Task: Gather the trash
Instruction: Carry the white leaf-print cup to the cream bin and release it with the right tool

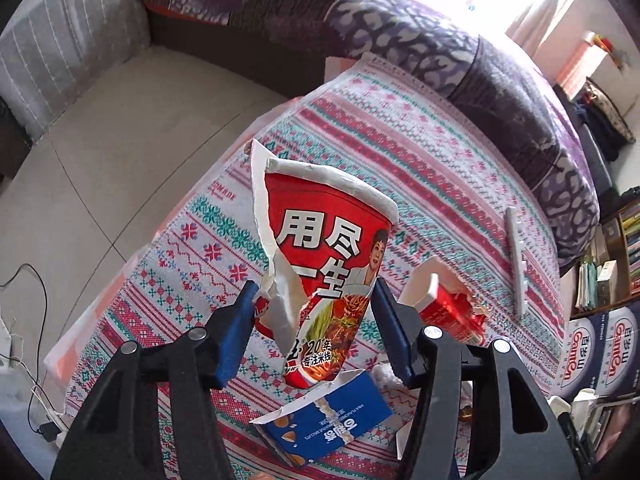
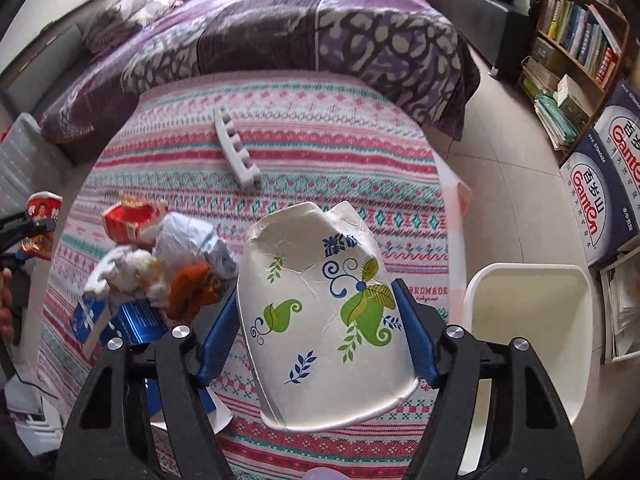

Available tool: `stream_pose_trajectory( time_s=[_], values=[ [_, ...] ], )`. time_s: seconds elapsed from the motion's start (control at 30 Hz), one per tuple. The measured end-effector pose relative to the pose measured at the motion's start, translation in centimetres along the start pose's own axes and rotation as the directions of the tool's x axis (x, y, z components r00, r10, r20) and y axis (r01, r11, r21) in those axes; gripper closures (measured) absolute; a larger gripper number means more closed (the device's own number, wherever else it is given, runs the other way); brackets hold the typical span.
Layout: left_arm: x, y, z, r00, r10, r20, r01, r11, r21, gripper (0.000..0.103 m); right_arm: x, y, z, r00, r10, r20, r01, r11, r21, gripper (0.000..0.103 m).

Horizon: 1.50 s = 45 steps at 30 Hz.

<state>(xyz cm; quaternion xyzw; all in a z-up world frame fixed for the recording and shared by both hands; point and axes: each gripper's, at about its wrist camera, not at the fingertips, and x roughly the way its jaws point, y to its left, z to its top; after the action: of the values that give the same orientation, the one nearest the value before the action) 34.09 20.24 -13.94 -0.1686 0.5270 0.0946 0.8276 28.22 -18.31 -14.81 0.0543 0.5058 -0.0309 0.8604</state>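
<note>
In the left wrist view, the left tool [image 1: 314,312] pinches a torn red noodle cup [image 1: 320,264] between its blue pads [image 1: 236,332], one pad on each side of the cup's lower half; the cup is tilted with its white rim toward 12 o'clock and a ripped flap hanging on its left side, and it appears lifted clear of the patterned table [image 1: 420,168]. At 6 o'clock below the cup lies a torn blue box [image 1: 328,420]; at 3 o'clock sits another red carton [image 1: 444,304], torn open, and farther toward 2 o'clock a white strip [image 1: 516,260] lies on the cloth. A purple patterned bed [image 1: 400,40] curves around the table's far edge. In the right wrist view, the right tool [image 2: 316,332] grips a crumpled white paper cup [image 2: 320,312] printed with green leaves, upside down with its dented base toward 12 o'clock and its rim toward 6 o'clock, both pads pressed on its sides. At 9 o'clock a heap of crumpled paper and wrappers [image 2: 168,264] rests on the table, and beyond it the left tool with the red cup shows at the frame edge. A white bin [image 2: 532,320] stands on the floor at 3 o'clock, just beside the table.
</note>
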Motion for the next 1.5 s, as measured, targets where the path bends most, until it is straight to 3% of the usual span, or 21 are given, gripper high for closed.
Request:
stream_pose_trajectory(
  time_s=[0.2,0.37,0.57,0.77,0.93,1.1,1.37,1.5],
  values=[
    [-4.8,-3.9,-0.9,0.985,0.024,0.172,-0.041,0.995,0.091,0.046,-3.7,-2.3,0.5,0.987,-0.061,0.147,0.050,0.996,0.077,0.033],
    [-8.0,-6.9,-2.5,0.961,0.014,0.275,-0.052,0.990,0.133,0.046,-6.3,-4.1,0.3,0.960,-0.135,0.245,0.103,0.985,0.136,0.031],
    [-10.2,-10.3,-5.1,0.936,-0.016,0.351,-0.046,0.985,0.167,0.045,-8.3,-6.3,-0.2,0.930,-0.207,0.304,0.143,0.965,0.219,0.030],
    [-11.3,-14.3,-8.4,0.905,-0.056,0.422,-0.037,0.977,0.209,0.045,-9.2,-8.8,-0.9,0.909,-0.292,0.296,0.192,0.926,0.324,0.029],
    [-10.8,-17.8,-11.1,0.898,-0.106,0.427,-0.007,0.967,0.255,0.045,-9.8,-11.3,-1.5,0.899,-0.344,0.271,0.219,0.889,0.403,0.028],
    [-9.5,-21.5,-13.9,0.911,-0.164,0.379,0.035,0.946,0.323,0.045,-10.4,-13.8,-1.9,0.899,-0.367,0.238,0.226,0.856,0.465,0.028],
    [-8.2,-27.5,-19.5,0.923,-0.265,0.278,0.101,0.866,0.490,0.045,-11.9,-17.5,-2.7,0.892,-0.392,0.226,0.218,0.809,0.546,0.021],
    [-7.7,-30.0,-22.0,0.926,-0.305,0.222,0.138,0.821,0.553,0.045,-12.9,-19.6,-3.4,0.887,-0.401,0.227,0.201,0.780,0.592,0.010]
  ],
)
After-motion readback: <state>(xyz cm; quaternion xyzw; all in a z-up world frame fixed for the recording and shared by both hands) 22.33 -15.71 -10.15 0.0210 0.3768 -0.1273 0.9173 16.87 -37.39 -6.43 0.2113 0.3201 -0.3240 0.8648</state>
